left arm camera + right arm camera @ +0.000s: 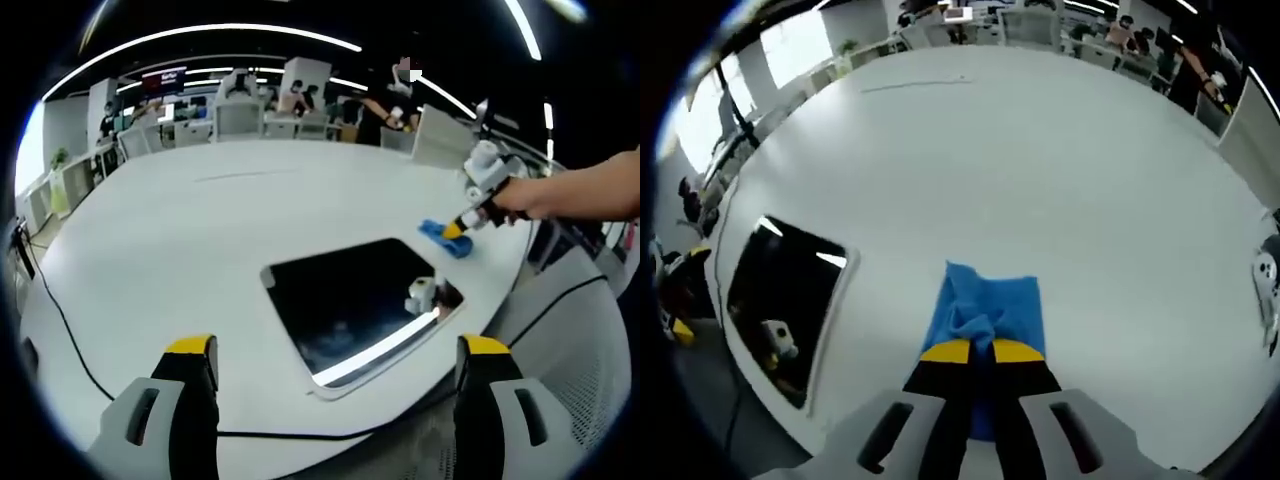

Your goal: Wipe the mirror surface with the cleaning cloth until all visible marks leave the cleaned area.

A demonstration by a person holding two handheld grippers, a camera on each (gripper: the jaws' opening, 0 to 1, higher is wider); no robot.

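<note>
Right tool pinches the blue cloth on the worktop; mirror ahead of the spread left tool.

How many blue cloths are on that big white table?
1. The blue cloth lies on the white table, beside the mirror, pinched in the right gripper. The left gripper hovers open near the mirror.

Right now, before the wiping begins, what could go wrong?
The right gripper pinches only a small fold of the blue cloth, so it might slip out once it drags. The mirror lies near the table edge with the left gripper open above it, so wiping could push it off.
</note>
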